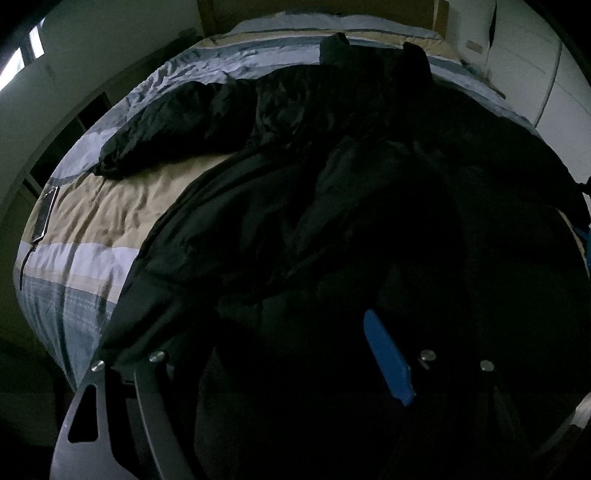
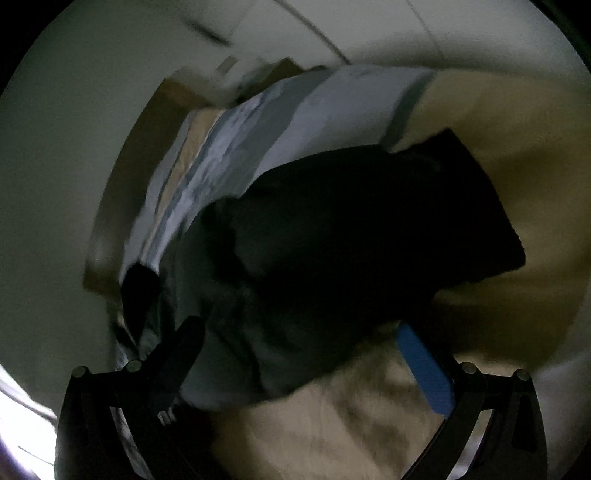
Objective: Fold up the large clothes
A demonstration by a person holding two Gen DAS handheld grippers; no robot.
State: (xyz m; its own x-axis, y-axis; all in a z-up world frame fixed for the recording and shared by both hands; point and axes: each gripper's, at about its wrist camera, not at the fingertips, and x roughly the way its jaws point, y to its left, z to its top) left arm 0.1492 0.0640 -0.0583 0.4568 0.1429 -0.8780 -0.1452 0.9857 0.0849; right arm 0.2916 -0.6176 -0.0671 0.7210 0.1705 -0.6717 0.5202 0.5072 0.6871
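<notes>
Lying spread over a striped bed (image 1: pixel 92 229) in a dim room: a big black padded coat (image 1: pixel 332 184).

Covering most of the bed, coat body near the left gripper (image 1: pixel 280 354), one puffy sleeve (image 1: pixel 166 136) stretched out to the left across the tan, white and grey-blue stripes of the duvet. Left gripper hanging over the coat's dark near edge, fingers spread wide, blue pad (image 1: pixel 384 358) showing, nothing pinched that can be seen. Right gripper (image 2: pixel 295 358) fingers also apart in a blurry view, a fold of the black coat (image 2: pixel 351 240) between them; pressing or not, cannot tell. Pale walls (image 1: pixel 110 44) around, bright window (image 1: pixel 22 55) at far left, wooden headboard (image 1: pixel 317 11) behind, dark phone (image 1: pixel 46 214) flat on the bed's left edge.
</notes>
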